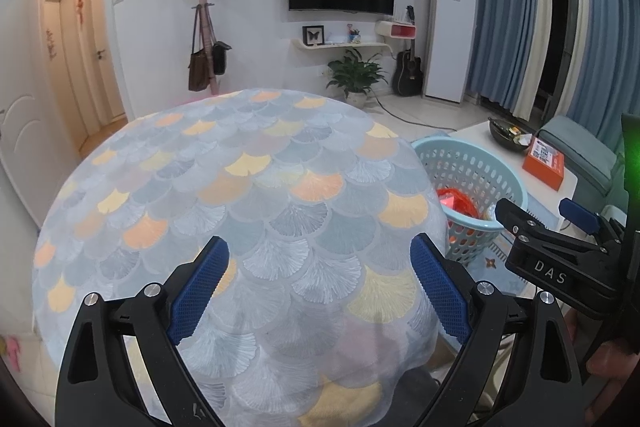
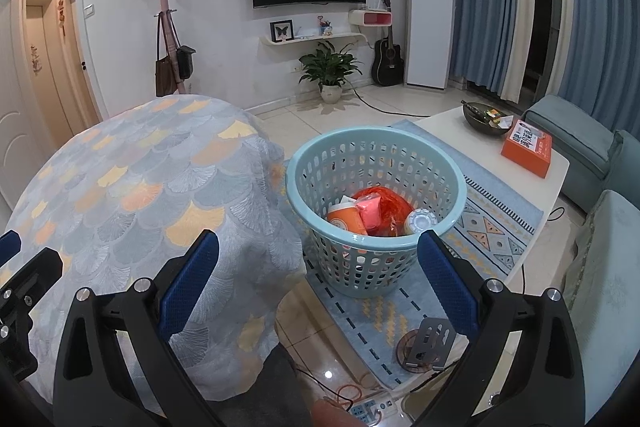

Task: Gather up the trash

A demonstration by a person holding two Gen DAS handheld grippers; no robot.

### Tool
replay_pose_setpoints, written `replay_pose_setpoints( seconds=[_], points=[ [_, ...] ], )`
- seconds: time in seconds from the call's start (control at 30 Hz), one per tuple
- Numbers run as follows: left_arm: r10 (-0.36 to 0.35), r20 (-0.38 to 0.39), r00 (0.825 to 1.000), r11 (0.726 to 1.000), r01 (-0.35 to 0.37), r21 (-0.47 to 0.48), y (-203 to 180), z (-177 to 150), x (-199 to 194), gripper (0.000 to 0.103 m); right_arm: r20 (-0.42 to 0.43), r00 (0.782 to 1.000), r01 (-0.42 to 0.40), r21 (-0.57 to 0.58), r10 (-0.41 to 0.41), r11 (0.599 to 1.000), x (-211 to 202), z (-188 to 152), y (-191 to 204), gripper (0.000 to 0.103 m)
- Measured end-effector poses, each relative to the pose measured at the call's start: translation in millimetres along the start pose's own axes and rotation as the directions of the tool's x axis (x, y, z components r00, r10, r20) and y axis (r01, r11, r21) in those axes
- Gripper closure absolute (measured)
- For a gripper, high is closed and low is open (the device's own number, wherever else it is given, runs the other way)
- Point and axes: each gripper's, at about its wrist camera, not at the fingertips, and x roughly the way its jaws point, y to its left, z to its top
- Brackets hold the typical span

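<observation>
A light blue perforated basket [image 2: 376, 163] stands on the rug and holds trash: an orange cup [image 2: 346, 221], a pink packet [image 2: 370, 209], a red plastic bag [image 2: 390, 205] and a white-lidded container [image 2: 420, 221]. The basket also shows in the left wrist view [image 1: 472, 167]. My right gripper [image 2: 318, 279] is open and empty, held above the floor in front of the basket. My left gripper [image 1: 320, 287] is open and empty over the round table with a fan-pattern cloth [image 1: 240, 195]. The right gripper shows in the left wrist view [image 1: 552, 227].
A white coffee table [image 2: 460, 131] carries an orange box [image 2: 528, 147] and a dark bowl [image 2: 484, 117]. A blue sofa [image 2: 576, 135] is at the right. A metal stand [image 2: 430, 343], cables and a power strip [image 2: 372, 407] lie on the floor. Plant [image 2: 330, 71] and guitar [image 2: 387, 61] stand by the wall.
</observation>
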Motion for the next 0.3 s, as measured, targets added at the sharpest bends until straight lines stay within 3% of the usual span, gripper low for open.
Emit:
replay_pose_setpoints(
  seconds=[0.3],
  points=[
    [0.012, -0.012, 1.0, 1.0, -0.012, -0.001, 1.9, -0.3, 2.0, 0.013, -0.001, 1.0, -0.004, -0.002, 0.004, 1.0, 0.0, -0.2, 1.1, 0.008]
  ],
)
